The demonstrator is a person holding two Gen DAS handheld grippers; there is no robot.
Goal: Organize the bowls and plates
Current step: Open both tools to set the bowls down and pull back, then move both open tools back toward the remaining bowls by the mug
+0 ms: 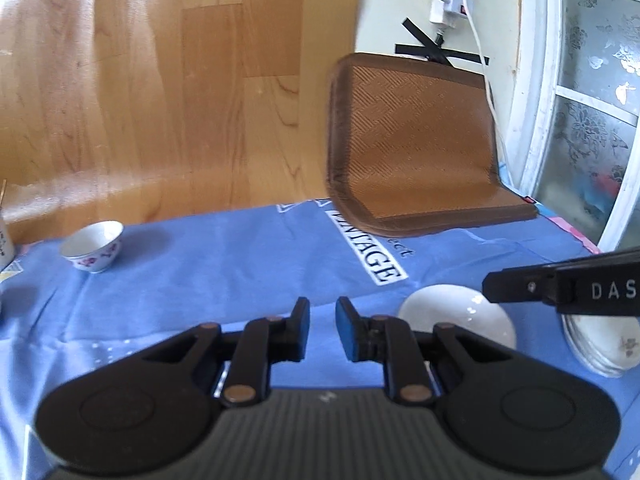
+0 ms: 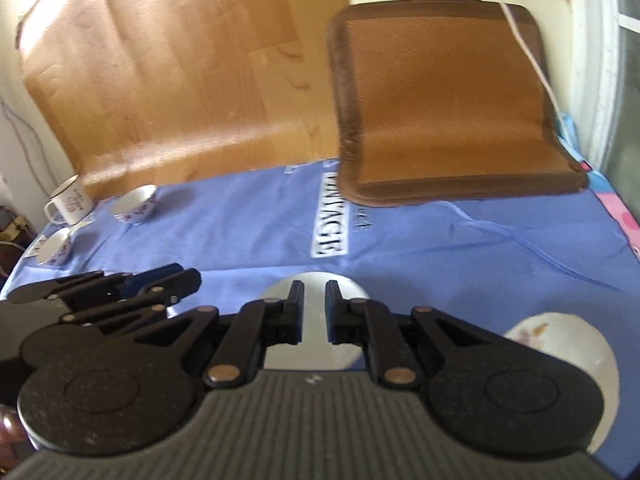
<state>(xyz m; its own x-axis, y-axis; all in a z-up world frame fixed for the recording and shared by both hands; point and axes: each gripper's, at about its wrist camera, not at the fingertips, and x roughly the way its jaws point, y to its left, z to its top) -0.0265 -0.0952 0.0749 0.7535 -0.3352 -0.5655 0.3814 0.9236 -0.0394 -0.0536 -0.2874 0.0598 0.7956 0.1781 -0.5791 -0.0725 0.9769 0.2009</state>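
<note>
The left tool stands slightly parted over the blue cloth, gripping nothing. The right tool is likewise a little apart and empty, above a white plate. A second plate lies just right of it; floral bowls sit far left beside an enamel mug. Glazed china is likely stiff, slick and breakable, so pinch a rim firmly. The cloth reads "VINTAGE"; the right tool's side shows "DAS".
</note>
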